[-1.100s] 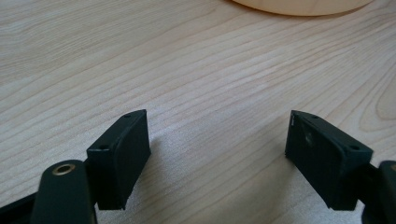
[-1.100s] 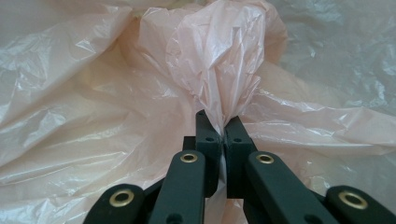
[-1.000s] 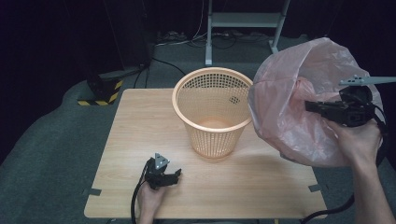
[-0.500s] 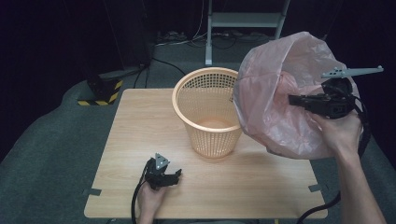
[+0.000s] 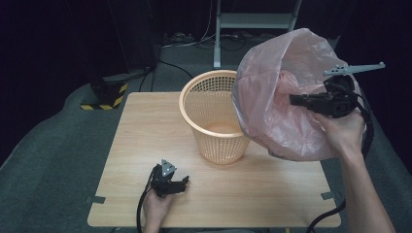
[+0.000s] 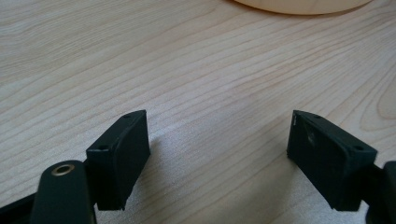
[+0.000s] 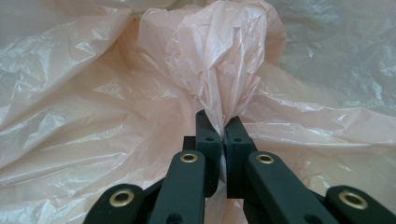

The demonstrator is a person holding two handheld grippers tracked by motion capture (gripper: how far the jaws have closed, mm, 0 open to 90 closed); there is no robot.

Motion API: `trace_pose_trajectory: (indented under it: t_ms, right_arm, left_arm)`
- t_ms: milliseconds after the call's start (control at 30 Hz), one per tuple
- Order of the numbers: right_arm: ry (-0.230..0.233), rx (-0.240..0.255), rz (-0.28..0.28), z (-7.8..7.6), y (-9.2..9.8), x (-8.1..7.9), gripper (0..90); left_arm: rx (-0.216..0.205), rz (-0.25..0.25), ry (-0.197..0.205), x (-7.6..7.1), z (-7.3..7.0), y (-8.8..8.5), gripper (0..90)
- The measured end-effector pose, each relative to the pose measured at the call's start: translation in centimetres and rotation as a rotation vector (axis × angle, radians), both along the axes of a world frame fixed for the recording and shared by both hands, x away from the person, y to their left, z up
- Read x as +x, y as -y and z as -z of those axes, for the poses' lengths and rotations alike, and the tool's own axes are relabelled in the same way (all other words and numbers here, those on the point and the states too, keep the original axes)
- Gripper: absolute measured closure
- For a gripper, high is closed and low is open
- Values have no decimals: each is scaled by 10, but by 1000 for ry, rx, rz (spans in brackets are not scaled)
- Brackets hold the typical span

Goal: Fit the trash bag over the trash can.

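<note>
Shifted leftward and upward since the earlier frames: large translucent pink plastic bag [image 5: 282, 102], carried from well to the right of the table to a position overlapping the right rim of the orange perforated plastic basket [image 5: 216, 116]. Held aloft by the right gripper [image 5: 296, 100], jaws clamped tight on a gathered pinch of the bag film, confirmed in the right gripper view [image 7: 218, 126]. Billowed and inflated, mouth not clearly discernible; bottom of bag hung beside the basket wall, not inside it. Left gripper [image 5: 183, 182] found resting low on the pale wooden table [image 5: 145, 126] near its front edge, jaws spread wide with nothing between them, as seen in the left gripper view [image 6: 217, 154]; unchanged in place against the earlier frames. Basket upright at table centre, unlined, interior bare. Judged early in the work: bag picked up and brought to the basket, done; opening the bag, lowering it inside and folding its edge over the rim, all outstanding. Likely need for the idle gripper to help spread the mouth.
</note>
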State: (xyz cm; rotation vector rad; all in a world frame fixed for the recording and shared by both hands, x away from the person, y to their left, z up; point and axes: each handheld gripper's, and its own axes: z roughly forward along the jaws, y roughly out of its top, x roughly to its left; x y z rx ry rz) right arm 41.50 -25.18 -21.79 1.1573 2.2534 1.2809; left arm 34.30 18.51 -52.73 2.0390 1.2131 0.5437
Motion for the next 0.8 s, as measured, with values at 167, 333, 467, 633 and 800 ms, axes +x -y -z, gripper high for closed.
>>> trace_pose_trajectory:
  t_ms: [167,333,467,633,800]
  right_arm:
    - [-9,13,-19,2,-8,7,876]
    - [-14,12,-33,3,-16,10,876]
    - [-17,14,-43,1,-23,12,876]
    - [-21,9,-50,0,-30,15,876]
    - [-24,9,-62,1,-38,19,876]
  left_arm:
    - [-1,0,0,0,0,0,210]
    - [-1,0,0,0,0,0,210]
    - [0,0,2,0,0,0,210]
    - [-1,0,0,0,0,0,212]
    - [-1,-1,1,0,0,0,212]
